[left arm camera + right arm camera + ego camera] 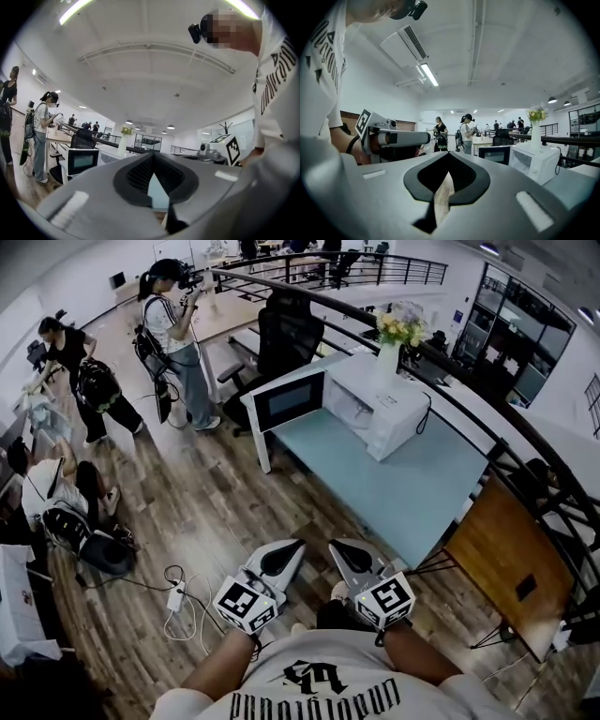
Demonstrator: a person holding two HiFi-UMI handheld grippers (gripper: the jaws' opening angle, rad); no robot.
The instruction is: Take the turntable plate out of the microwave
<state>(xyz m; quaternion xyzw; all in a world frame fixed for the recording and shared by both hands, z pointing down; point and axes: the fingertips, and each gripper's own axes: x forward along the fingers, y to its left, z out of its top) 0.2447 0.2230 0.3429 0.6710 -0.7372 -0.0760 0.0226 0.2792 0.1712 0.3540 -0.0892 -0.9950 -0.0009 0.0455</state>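
A white microwave (pixel 389 407) stands on a light-blue table (pixel 412 493), its door (pixel 286 399) swung open to the left. A white vase of flowers (pixel 388 351) sits on its top. I cannot make out the turntable plate inside the cavity from here. My left gripper (pixel 289 549) and right gripper (pixel 341 549) are held side by side low in the head view, well short of the table, both shut and empty. The left gripper view shows the open door (pixel 82 161) far ahead. In the right gripper view the microwave (pixel 536 161) is at the right.
A black office chair (pixel 286 334) stands behind the table. Several people (pixel 178 338) are at the left on the wooden floor. A power strip with cables (pixel 178 601) lies by my feet. A wooden board (pixel 506 563) and a curved railing (pixel 525 451) are at the right.
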